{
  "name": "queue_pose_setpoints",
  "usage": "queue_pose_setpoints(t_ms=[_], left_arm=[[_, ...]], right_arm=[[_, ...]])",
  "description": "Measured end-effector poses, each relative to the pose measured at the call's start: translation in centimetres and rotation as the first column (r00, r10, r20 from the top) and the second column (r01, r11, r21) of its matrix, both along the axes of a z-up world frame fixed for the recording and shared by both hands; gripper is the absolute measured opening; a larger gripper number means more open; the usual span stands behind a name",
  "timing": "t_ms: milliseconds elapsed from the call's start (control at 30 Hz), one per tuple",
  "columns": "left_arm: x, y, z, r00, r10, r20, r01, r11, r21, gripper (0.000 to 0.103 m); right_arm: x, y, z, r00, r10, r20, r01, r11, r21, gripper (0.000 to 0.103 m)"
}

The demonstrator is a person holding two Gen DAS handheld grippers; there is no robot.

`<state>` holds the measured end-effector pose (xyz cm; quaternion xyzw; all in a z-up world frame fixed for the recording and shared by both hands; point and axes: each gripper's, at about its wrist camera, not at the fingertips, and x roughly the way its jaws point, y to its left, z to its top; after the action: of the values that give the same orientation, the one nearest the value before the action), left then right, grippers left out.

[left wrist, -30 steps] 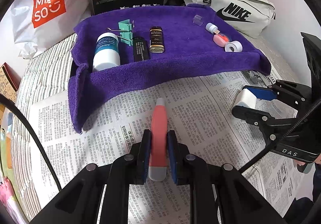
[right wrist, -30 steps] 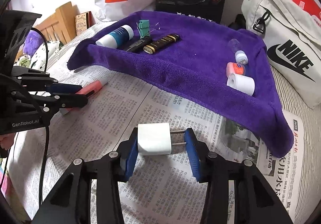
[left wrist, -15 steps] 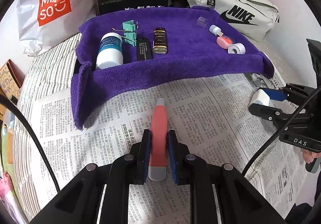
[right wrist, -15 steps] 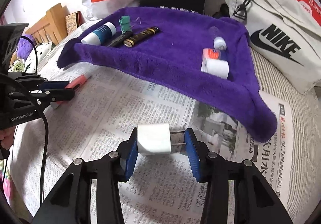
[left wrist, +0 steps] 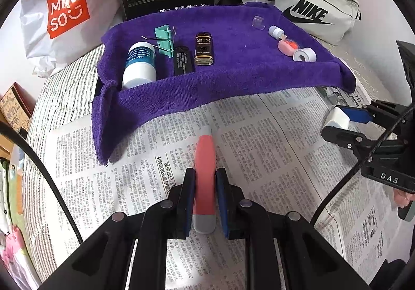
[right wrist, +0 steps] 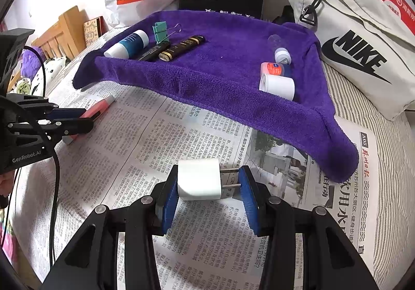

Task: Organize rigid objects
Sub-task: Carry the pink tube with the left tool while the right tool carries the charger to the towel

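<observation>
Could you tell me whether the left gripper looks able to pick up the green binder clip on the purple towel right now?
Probably not yet: the left gripper is shut on the pink pen, so the binder clip must wait.

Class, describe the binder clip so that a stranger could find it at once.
Find the purple towel. In the left group on it, the binder clip lies behind the white bottle. It is the only mint-green thing, with wire handles.
</observation>
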<state>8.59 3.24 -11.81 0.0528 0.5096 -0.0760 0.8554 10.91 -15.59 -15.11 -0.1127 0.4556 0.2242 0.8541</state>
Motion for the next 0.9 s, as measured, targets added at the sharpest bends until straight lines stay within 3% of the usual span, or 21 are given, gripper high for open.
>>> queue_pose_setpoints(t_ms=[333,567,900], left_arm=[[-0.1,0.2,0.0,1.000,0.020,-0.011,-0.020,0.999,-0.028,0.016],[0.0,0.8,0.2,0.999,0.036,-0.014,-0.036,0.998,-0.059,0.016],[0.8,1.3,2.5,0.999,0.034,0.021,-0.032,0.996,-0.080,0.016]], right_arm=[[0.8,-0.4,0.5,0.999,0.005,-0.039,-0.004,1.000,0.020,0.044],[1.6,-0.8,2.7,1.000,0.008,-0.014,-0.008,0.999,0.050,0.044],[3.4,-1.0,4.3,1.000,0.006,-0.017,-0.005,0.996,0.090,0.044]])
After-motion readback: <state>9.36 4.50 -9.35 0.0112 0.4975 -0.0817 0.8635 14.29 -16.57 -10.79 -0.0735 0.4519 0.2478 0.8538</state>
